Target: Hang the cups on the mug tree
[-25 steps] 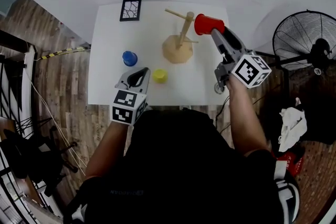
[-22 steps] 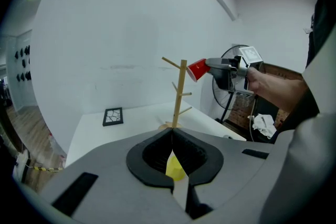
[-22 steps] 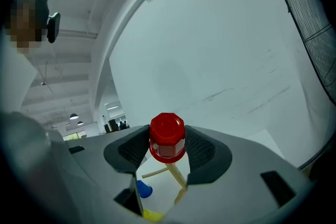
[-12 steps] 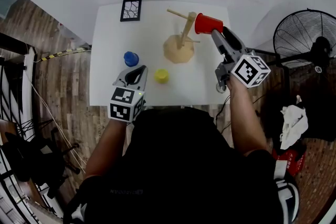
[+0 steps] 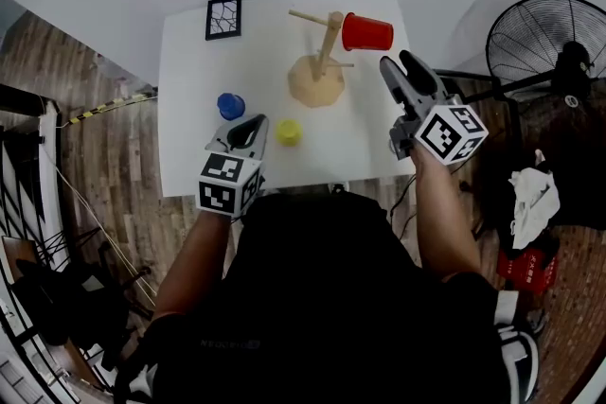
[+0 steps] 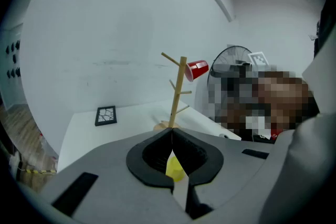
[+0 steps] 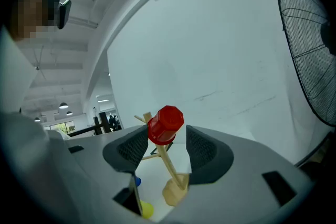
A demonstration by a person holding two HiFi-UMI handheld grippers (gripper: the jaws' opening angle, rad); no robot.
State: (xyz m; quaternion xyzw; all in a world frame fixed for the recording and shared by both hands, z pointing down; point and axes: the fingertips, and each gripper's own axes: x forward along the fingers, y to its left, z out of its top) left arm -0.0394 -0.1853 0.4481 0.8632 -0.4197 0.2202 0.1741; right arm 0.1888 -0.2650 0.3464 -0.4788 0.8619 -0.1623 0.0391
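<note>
A red cup [image 5: 366,32] hangs on its side from an upper peg of the wooden mug tree [image 5: 322,61] at the back of the white table [image 5: 189,156]. My right gripper [image 5: 399,61] is open, a little short of the cup and not touching it; in the right gripper view the red cup [image 7: 165,124] shows beyond the gap of the jaws. A yellow cup [image 5: 289,132] and a blue cup [image 5: 230,105] stand on the table. My left gripper [image 5: 252,126] is shut and empty, just left of the yellow cup [image 6: 175,168].
A black-framed picture [image 5: 223,18] lies at the table's back left corner. A standing fan [image 5: 540,38] is to the right of the table, close to my right arm. A wooden floor surrounds the table, and a white wall is behind it.
My right gripper has let go of the red cup and drawn back toward me; the cup stays on the tree. The left gripper has hardly moved.
</note>
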